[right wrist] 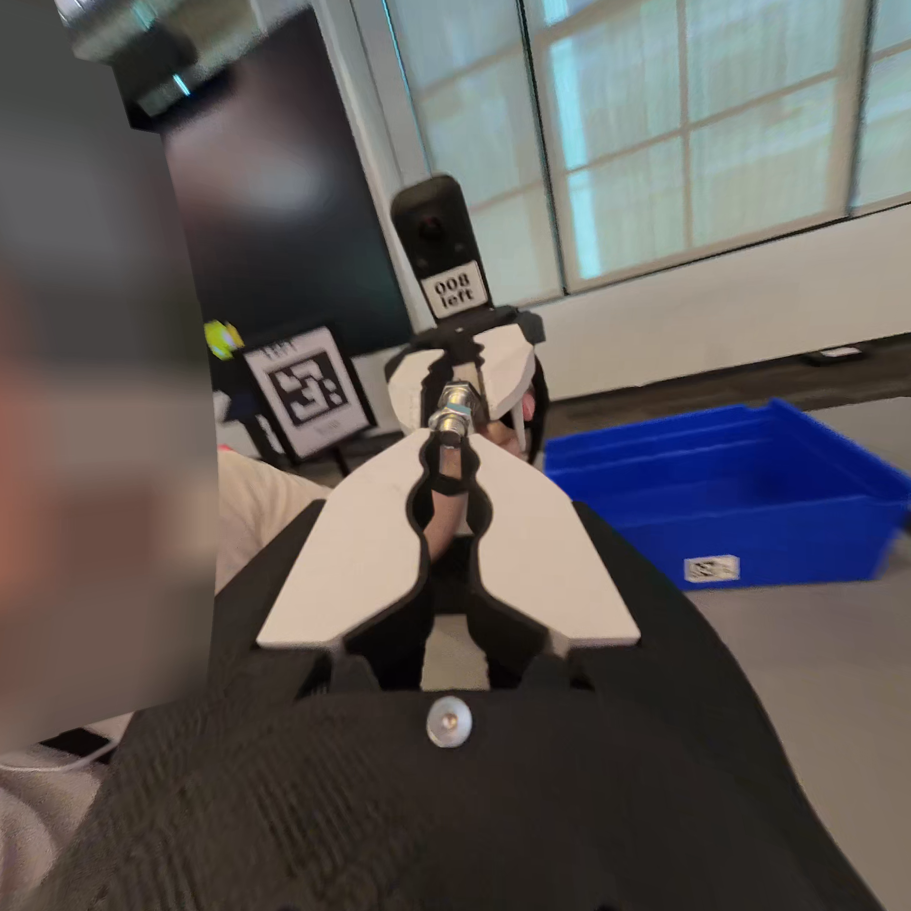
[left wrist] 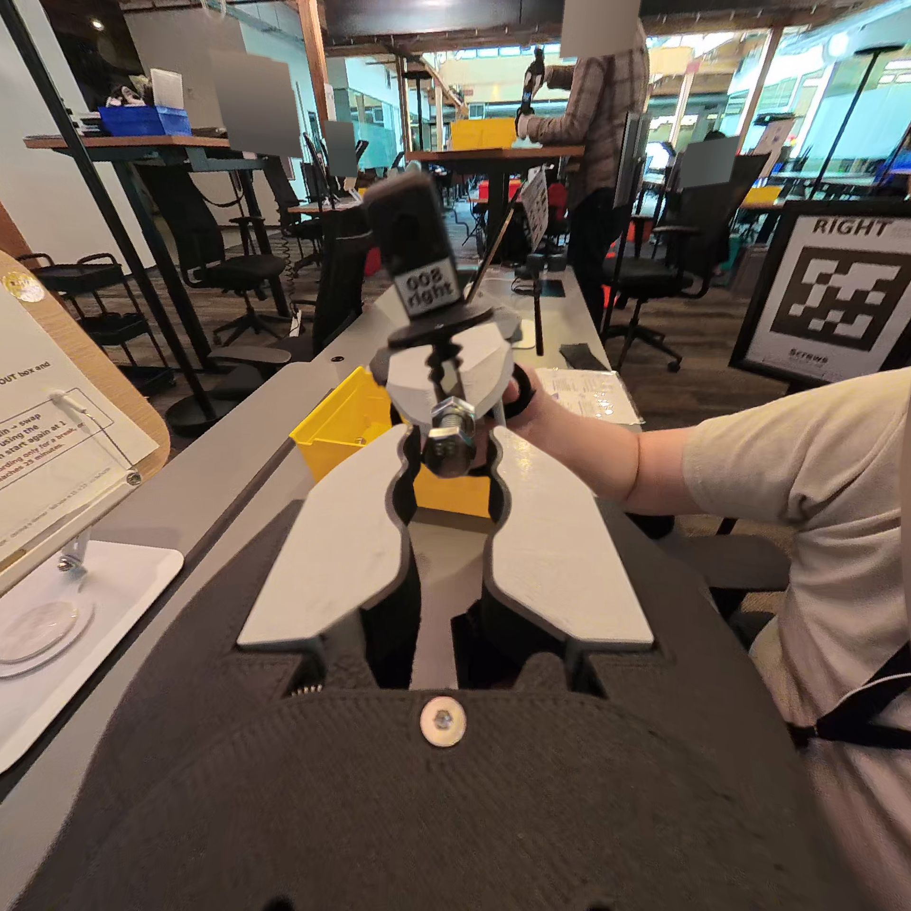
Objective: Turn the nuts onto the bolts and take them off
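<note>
A steel bolt point(left wrist: 446, 451) is held in the air between both grippers. My left gripper point(left wrist: 449, 443) is shut on its hex head. A nut point(left wrist: 452, 409) sits on the thread just past the head. The right gripper point(left wrist: 443, 379) faces me and closes on the thread beyond the nut. In the right wrist view my right gripper point(right wrist: 451, 446) is shut on the bolt's threaded end point(right wrist: 449, 458). The nut point(right wrist: 444, 422) lies just past its tips. The bolt head point(right wrist: 458, 394) sits in the left gripper point(right wrist: 461, 389) behind it.
A yellow bin point(left wrist: 345, 429) stands on the grey table point(left wrist: 207, 493) below the grippers. A blue bin point(right wrist: 739, 493) sits to the right. A sign stand point(left wrist: 59, 419) is at the left, a framed marker board point(left wrist: 838, 300) at the right. The person's forearm point(left wrist: 591, 443) reaches in from the right.
</note>
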The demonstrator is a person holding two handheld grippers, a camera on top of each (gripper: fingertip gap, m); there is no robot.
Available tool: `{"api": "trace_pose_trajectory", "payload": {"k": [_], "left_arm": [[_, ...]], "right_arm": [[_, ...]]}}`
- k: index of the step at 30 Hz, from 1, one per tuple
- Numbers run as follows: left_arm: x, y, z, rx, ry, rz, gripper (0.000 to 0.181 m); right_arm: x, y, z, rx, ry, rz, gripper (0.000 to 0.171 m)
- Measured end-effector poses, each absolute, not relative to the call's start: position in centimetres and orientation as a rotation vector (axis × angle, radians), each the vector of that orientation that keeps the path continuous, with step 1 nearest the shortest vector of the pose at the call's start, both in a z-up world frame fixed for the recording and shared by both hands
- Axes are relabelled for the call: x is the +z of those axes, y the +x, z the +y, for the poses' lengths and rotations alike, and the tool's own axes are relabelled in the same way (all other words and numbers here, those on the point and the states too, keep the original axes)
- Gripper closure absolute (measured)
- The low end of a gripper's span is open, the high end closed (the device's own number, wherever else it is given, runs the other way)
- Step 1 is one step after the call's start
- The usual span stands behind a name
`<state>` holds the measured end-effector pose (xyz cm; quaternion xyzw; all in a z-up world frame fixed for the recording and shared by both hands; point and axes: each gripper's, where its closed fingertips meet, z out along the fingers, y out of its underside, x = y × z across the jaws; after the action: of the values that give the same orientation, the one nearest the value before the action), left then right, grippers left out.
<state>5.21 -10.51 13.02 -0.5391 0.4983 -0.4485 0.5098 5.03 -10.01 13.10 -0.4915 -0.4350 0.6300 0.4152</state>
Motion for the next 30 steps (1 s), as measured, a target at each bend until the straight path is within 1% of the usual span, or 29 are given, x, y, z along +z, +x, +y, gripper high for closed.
{"api": "trace_pose_trajectory", "payload": {"k": [6, 15, 18, 27, 28, 30], "left_arm": [[11.4, 5.6, -10.6, -0.953, -1.312, 1.313, 0.155], [8.0, 5.5, -8.6, -0.373, -1.298, 1.458, 0.149], [7.7, 6.2, -8.8, -0.388, -1.295, 1.463, 0.148], [5.8, 6.8, -7.8, -0.314, -1.326, 1.501, 0.15], [5.6, 6.9, -7.8, -0.312, -1.329, 1.505, 0.151], [5.5, 7.3, -8.0, -0.328, -1.316, 1.511, 0.159]], "right_arm": [[12.3, 5.4, -10.4, 1.232, -1.315, -1.225, 0.162], [10.5, 6.5, -9.6, 0.841, -1.512, -1.274, 0.162], [9.8, 6.9, -9.1, 0.709, -1.572, -1.272, 0.162], [8.5, 7.0, -9.7, 0.526, -1.616, -1.348, 0.162], [8.3, 6.9, -9.8, 0.522, -1.62, -1.357, 0.162], [8.2, 7.0, -9.7, 0.498, -1.626, -1.358, 0.162]]}}
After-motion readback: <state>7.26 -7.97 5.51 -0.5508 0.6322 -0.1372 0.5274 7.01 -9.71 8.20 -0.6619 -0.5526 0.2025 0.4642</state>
